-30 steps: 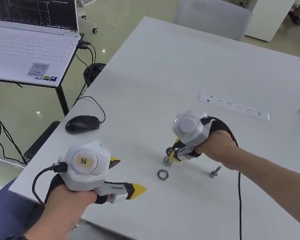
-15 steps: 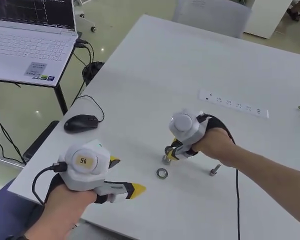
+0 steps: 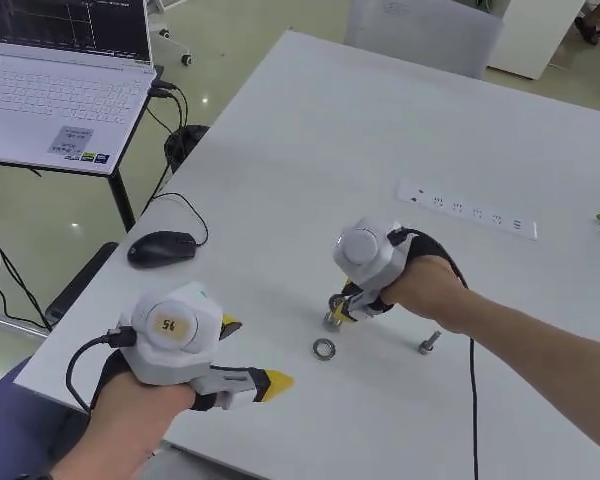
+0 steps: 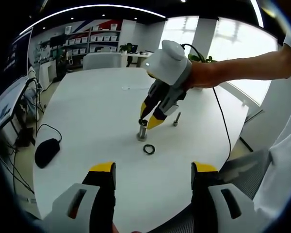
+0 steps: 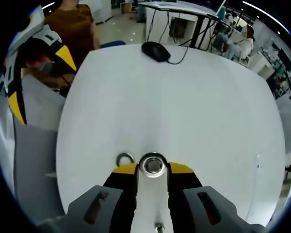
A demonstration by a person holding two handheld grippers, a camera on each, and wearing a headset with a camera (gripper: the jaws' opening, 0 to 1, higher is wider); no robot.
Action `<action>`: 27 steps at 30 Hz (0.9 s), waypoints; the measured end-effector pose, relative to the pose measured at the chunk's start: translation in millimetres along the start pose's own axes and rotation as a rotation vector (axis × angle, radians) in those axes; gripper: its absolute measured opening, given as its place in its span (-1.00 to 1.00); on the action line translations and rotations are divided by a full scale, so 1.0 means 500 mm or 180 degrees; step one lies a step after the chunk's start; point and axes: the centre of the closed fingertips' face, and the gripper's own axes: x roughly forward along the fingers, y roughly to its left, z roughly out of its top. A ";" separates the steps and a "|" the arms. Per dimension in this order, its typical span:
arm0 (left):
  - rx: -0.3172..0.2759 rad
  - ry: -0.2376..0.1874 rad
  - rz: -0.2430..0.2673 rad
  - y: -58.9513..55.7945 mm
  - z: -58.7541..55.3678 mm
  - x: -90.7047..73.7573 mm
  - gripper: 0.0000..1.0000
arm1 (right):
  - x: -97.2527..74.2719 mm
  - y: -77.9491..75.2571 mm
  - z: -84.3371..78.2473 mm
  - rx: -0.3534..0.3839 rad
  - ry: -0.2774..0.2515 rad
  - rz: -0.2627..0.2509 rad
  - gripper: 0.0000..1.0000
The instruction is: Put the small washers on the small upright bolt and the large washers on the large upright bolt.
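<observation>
Head view: the right claw (image 3: 344, 308) is angled down onto the top of the large upright bolt (image 3: 332, 322), which stands on the white surface (image 3: 310, 150). One loose washer (image 3: 324, 348) lies flat just on the person's side of that bolt, not touching it. The small upright bolt (image 3: 429, 343) stands near, to the large bolt's right. The left claw (image 3: 253, 352) hangs to the large bolt's left and nearer the person, its yellow tips spread with nothing between them. A mouse (image 3: 162, 247) sits well to the bolt's left and a power strip (image 3: 467, 211) lies beyond it. Left gripper view: the left claw (image 4: 153, 168) is wide apart and empty. Past it lies the loose washer (image 4: 149, 149), then the large upright bolt (image 4: 142, 133), with the right claw's tips meeting at its top. The small upright bolt (image 4: 176, 119) is behind and to the right. Right gripper view: the right claw (image 5: 153, 169) is pressed together on a metal ring, the held washer (image 5: 153, 165). Whether it sits over the bolt's thread, I cannot tell. The loose washer (image 5: 125, 158) lies just beside it.
</observation>
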 end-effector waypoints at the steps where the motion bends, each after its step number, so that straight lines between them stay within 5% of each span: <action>1: -0.0001 0.0000 0.0003 0.001 0.000 -0.001 0.24 | 0.000 0.001 0.000 -0.0002 0.0003 0.0003 -0.53; 27: -0.0018 0.0023 0.0000 0.000 -0.008 0.003 0.24 | 0.068 0.018 -0.034 0.0079 0.0131 0.0033 -0.52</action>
